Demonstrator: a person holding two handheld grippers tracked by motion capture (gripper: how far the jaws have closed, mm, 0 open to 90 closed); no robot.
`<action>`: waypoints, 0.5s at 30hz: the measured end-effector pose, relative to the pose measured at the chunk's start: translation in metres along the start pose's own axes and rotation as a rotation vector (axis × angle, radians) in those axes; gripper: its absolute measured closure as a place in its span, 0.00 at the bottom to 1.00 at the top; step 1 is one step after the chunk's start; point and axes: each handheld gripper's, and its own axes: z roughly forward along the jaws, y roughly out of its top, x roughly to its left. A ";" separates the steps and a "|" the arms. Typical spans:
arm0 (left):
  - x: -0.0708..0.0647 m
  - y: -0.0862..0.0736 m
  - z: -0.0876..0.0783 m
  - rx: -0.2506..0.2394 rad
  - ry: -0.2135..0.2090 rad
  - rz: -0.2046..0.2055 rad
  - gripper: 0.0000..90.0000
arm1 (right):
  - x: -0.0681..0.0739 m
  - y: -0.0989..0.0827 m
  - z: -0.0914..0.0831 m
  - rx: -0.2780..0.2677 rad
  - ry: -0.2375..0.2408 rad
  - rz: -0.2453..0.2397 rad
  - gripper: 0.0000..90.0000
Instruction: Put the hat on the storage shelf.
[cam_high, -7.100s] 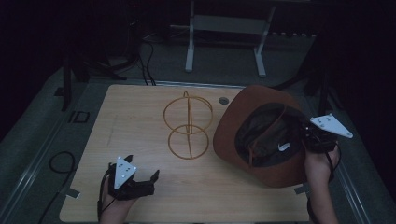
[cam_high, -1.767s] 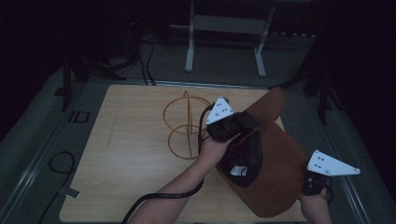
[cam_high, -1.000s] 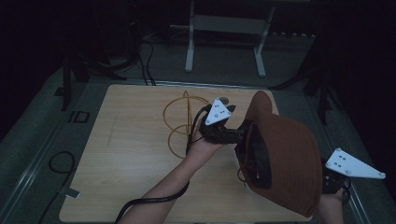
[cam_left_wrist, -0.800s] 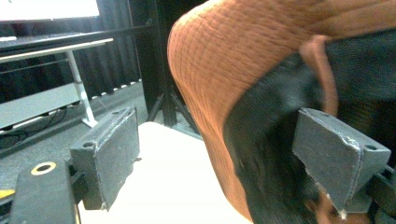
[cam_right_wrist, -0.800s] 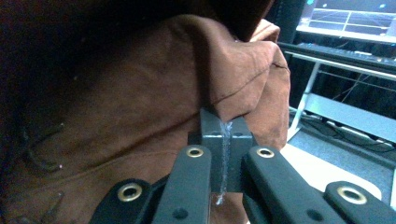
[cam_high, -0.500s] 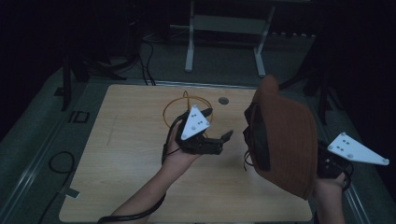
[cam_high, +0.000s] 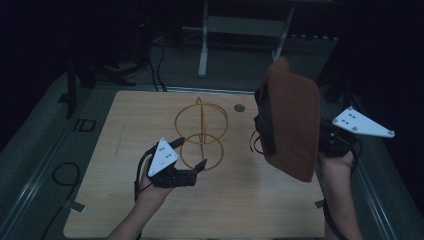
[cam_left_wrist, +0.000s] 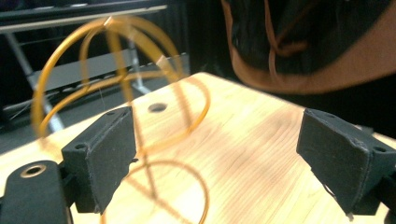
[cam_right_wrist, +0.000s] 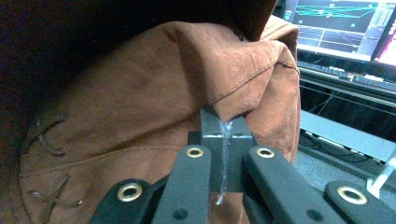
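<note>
The right claw (cam_high: 327, 142) is clamped tight on the brim of a brown suede wide-brimmed hat (cam_high: 292, 125), and in the right gripper view the jaws meet on a fold of that brim (cam_right_wrist: 233, 100). The hat hangs on edge above the right side of the pale wooden desk (cam_high: 120, 210), clear of its surface, with the dark inside of the crown and a loose cord facing left. Left of it, near the middle of the desk, stands a golden wire stand made of hoops (cam_high: 201, 132), one ring flat on the wood and the others rising upright from it. The left claw (cam_high: 192, 159) sits low over the near left part of the desk, just beside the stand's base ring; its jaws have just been opening and stand wide apart with nothing between them, as the left gripper view shows. The step in hand looks like carrying the hat to the stand. The next move would call for swinging the hat left over the top hoop and lowering the crown onto it, while the left claw could steady the light wire frame so it does not tip.
</note>
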 end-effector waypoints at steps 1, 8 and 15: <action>0.001 -0.008 -0.003 0.005 0.003 -0.008 0.14 | 0.000 0.001 0.004 0.000 0.002 0.005 1.00; -0.008 -0.076 -0.028 0.060 0.058 -0.037 0.14 | 0.009 0.020 0.042 0.017 0.019 -0.017 1.00; -0.009 -0.107 -0.046 0.066 0.104 -0.067 0.14 | 0.023 0.043 0.076 0.022 0.031 -0.053 1.00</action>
